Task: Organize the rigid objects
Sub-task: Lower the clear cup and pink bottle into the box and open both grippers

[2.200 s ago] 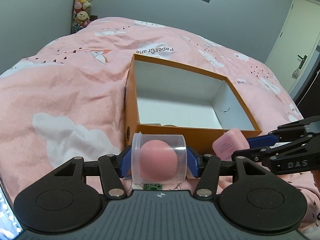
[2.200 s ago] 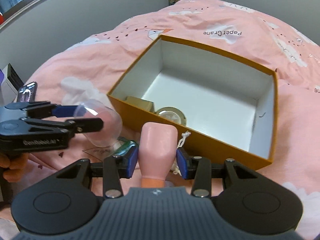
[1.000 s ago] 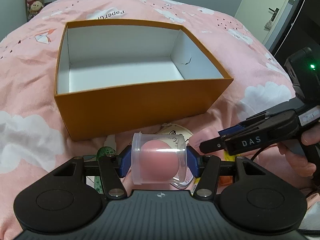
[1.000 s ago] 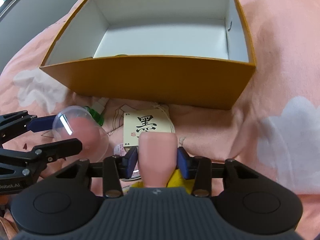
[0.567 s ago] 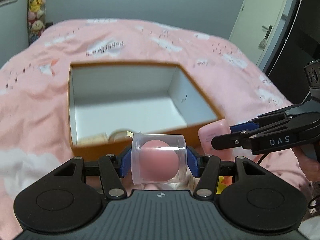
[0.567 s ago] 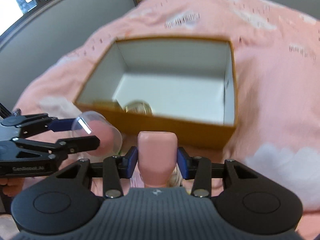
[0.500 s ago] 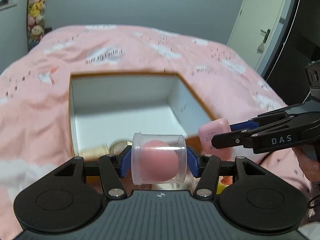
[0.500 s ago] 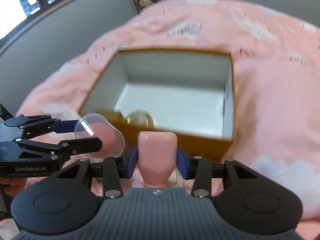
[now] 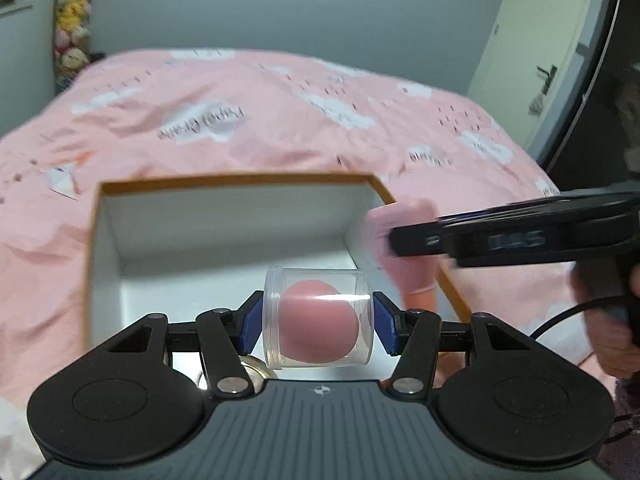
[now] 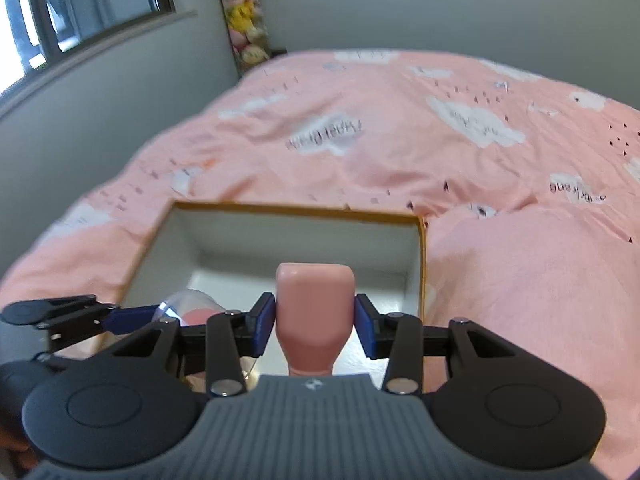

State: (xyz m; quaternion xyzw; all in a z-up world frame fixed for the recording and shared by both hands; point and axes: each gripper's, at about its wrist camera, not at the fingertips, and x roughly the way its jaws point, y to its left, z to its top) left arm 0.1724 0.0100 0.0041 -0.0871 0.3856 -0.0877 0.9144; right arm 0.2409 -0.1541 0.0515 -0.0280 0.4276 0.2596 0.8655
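My left gripper [image 9: 318, 322] is shut on a clear plastic case with a pink sponge inside [image 9: 318, 322] and holds it over the open orange box [image 9: 96, 240]. My right gripper [image 10: 315, 324] is shut on a pink bottle [image 10: 315, 312] and holds it over the same box [image 10: 420, 264], near its right wall. In the left wrist view the right gripper [image 9: 404, 236] and the pink bottle [image 9: 404, 252] come in from the right. In the right wrist view the left gripper [image 10: 132, 318] and the clear case [image 10: 188, 308] show at lower left.
The box sits on a pink bed cover with white clouds [image 9: 280, 120]. A round gold-rimmed object [image 9: 252, 366] lies in the box's near corner. Plush toys [image 10: 244, 36] hang in the far corner. A door [image 9: 536, 52] stands at right.
Both grippers have moved forward and up over the box opening with their objects still held. The box's front wall has dropped out of sight beneath them.
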